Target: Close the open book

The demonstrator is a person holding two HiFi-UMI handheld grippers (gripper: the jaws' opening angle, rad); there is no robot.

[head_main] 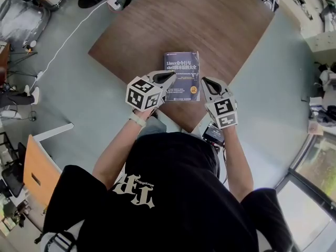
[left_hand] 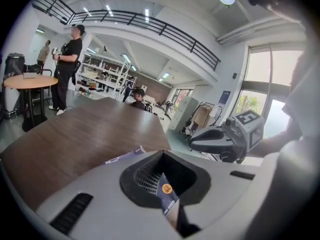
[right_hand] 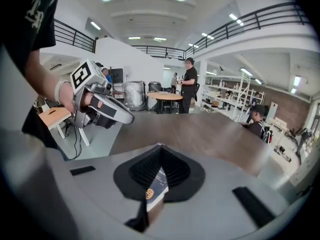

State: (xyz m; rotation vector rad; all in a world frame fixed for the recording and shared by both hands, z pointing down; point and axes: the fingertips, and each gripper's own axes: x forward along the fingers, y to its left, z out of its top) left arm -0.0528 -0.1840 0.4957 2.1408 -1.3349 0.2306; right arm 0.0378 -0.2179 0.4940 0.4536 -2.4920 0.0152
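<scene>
While left gripper (head_main: 169, 77) and right gripper (head_main: 206, 82) hover shut and empty, closed book (head_main: 184, 70) lies cover-up on table (head_main: 220, 25), long axis toward its far edge.

Ahead of both grippers the brown table (head_main: 210, 20) lies bare right to its far edge, so the way forward over the wood is open. The only thing on it is the book (head_main: 181, 75), lying flat below and between the left gripper (head_main: 171, 76) and the right gripper (head_main: 205, 82), with an open gap between the two. The right gripper's body seems to hang past the table's near edge, though the steep view makes that hard to judge. Left of the left gripper is open floor (head_main: 89, 83). Far ahead, a seated person (left_hand: 137, 98) sits beyond the table's end. A standing person (left_hand: 67, 59) by a round table (left_hand: 25, 81) is well apart.
</scene>
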